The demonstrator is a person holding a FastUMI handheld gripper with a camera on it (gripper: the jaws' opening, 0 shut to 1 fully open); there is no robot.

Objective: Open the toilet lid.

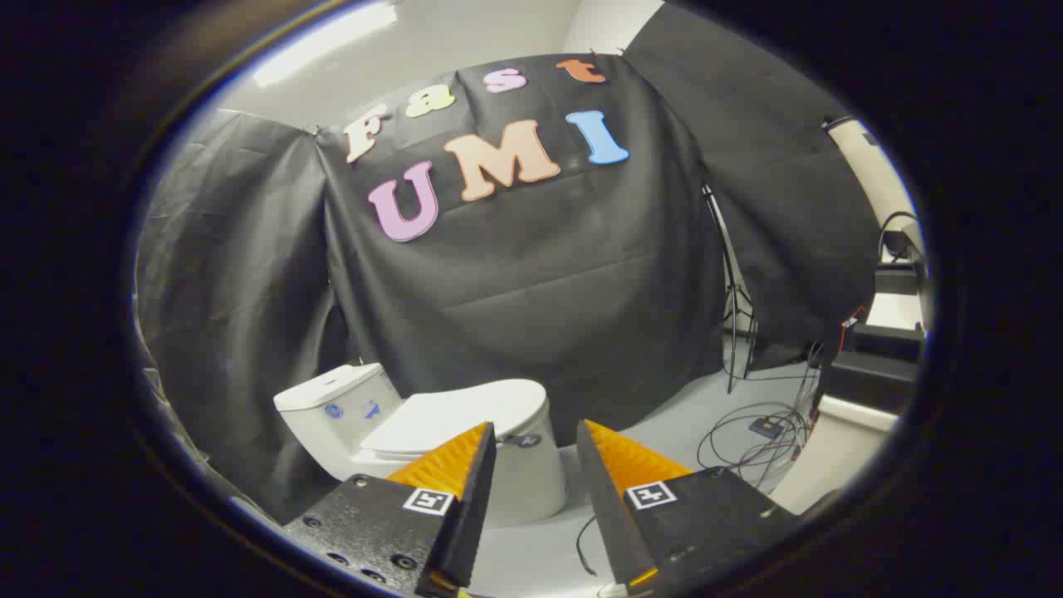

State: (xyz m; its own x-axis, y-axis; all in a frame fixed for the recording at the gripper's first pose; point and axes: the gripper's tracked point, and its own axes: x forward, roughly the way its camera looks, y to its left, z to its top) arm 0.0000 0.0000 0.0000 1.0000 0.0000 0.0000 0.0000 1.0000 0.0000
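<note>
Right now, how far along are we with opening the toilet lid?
Nothing is done yet: the white oval lid lies flat and closed on the white ceramic toilet. In hand is only the approach: the gripper is open and holds nothing, its fingers apart short of the toilet, lid's front end beyond the left finger. Left: reach the lid's edge and raise it.

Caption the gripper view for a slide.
Open fingers apart, holding nothing, aimed at a white toilet with its lid still down; cables on the floor.

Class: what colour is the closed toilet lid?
White; the toilet lid shows in the gripper view.
</note>
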